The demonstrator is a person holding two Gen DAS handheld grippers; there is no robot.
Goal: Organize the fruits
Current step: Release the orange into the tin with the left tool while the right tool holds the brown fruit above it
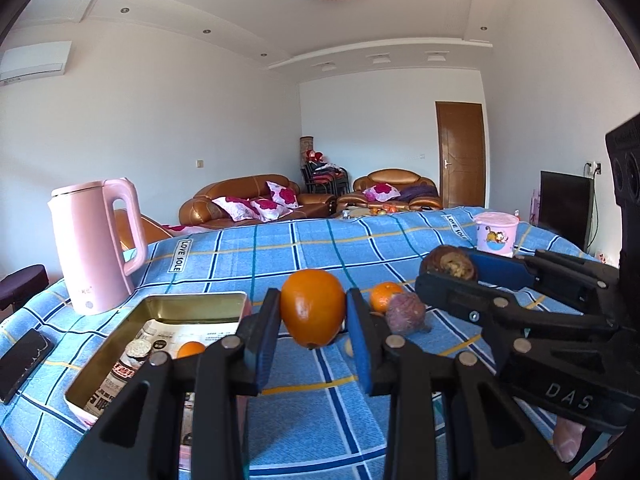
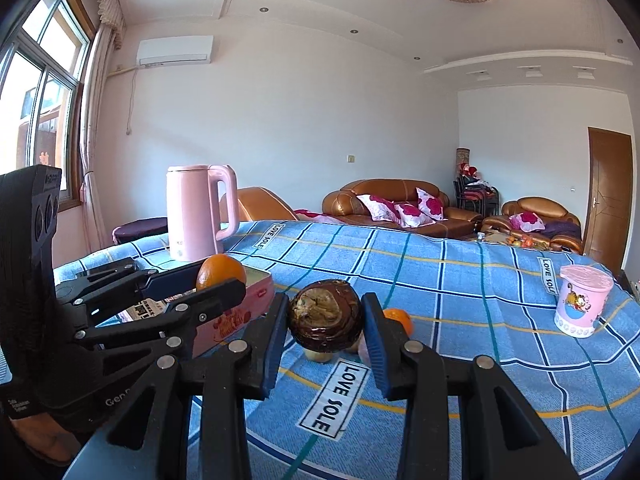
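My left gripper (image 1: 313, 316) is clamping a smooth oval orange fruit (image 1: 313, 307) above the blue checked tablecloth (image 1: 280, 248), long axis upright. My right gripper (image 2: 325, 322) is clamping a dark brown wrinkled round fruit (image 2: 326, 320), broken face towards me. The gold-lined open tin box (image 1: 160, 320) is lying near left, the tall pink plastic kettle (image 1: 98, 240) standing beyond it.

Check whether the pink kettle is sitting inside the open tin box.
No, the pink kettle stands on the blue checked cloth behind the open tin box, outside its walls.
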